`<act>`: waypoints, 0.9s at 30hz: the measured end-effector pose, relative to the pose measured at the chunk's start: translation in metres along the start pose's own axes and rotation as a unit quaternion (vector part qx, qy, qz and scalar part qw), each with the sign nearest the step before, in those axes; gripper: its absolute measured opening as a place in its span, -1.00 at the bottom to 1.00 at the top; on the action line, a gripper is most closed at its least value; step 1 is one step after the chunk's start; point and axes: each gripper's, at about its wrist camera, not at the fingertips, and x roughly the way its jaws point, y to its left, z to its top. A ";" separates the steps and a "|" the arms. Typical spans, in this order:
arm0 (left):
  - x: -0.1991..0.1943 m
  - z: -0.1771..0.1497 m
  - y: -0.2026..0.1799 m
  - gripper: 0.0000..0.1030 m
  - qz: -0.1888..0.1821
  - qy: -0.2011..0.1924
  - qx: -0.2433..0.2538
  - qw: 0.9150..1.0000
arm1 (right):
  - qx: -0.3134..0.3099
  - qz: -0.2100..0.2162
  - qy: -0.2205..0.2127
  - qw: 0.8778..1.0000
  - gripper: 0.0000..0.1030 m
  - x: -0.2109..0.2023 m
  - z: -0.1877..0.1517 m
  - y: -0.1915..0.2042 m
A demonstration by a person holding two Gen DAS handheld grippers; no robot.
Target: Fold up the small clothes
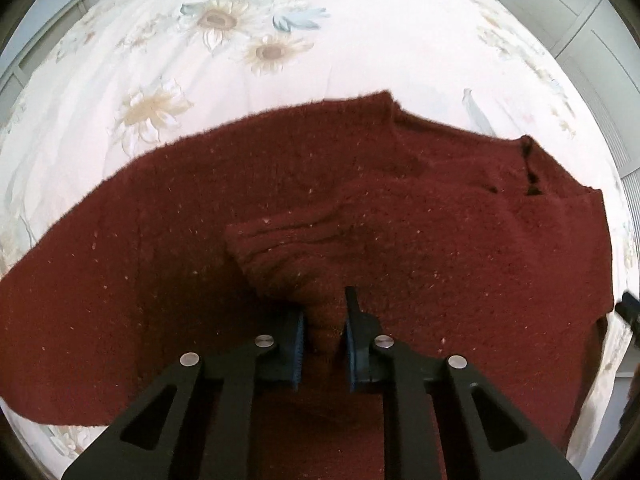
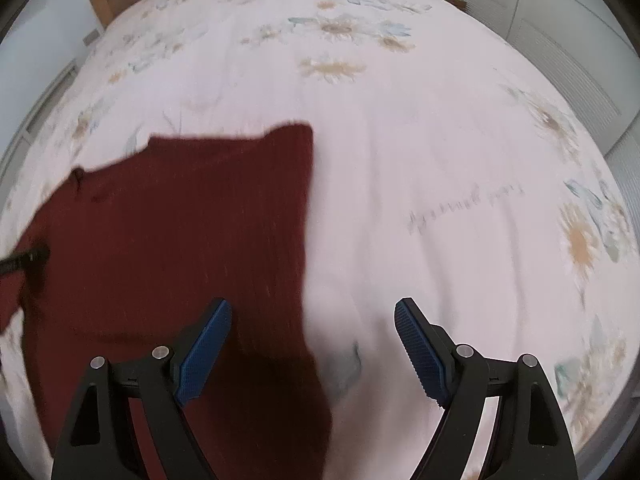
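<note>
Left gripper (image 1: 325, 320): jaws pinched on a raised fold of the dark red sweater (image 1: 160, 240), seen in the left view only. Right gripper (image 2: 312, 344): jaws wide, empty, above the sweater's edge and the floral bedspread (image 2: 440, 160).

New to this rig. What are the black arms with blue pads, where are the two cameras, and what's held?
No robot here: a person carries a two-finger tool in each hand, each with a fisheye camera looking along its fingers. The left-wrist picture shows the left tool shut on a pinched-up fold of a dark red sweater, blue pads pressing the knit. The right-wrist picture shows the right tool open and empty above the sweater's edge and the floral bedspread it lies on. The picture is blurred. The dark tip at its left edge is probably the left tool.
</note>
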 end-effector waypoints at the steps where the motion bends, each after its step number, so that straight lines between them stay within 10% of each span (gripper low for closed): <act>1: -0.005 -0.002 -0.002 -0.76 0.000 -0.008 0.003 1.000 | 0.005 0.004 -0.001 1.000 0.64 0.004 0.008 0.000; 12: -0.041 -0.010 0.021 -0.76 -0.004 -0.034 -0.018 0.999 | 0.004 0.020 0.059 0.998 0.51 0.068 0.030 0.026; 15: -0.040 -0.017 0.024 -0.76 -0.004 -0.031 -0.022 0.999 | 0.009 0.035 0.048 0.998 -0.39 0.063 0.031 0.027; 17: -0.042 -0.020 0.023 -0.76 -0.006 -0.034 -0.023 0.999 | 0.026 0.040 0.043 0.998 -0.63 0.057 0.032 0.021; 27: -0.013 -0.021 0.013 -0.73 0.042 -0.021 -0.003 0.999 | 0.009 -0.018 0.026 0.999 -0.59 0.062 0.031 0.021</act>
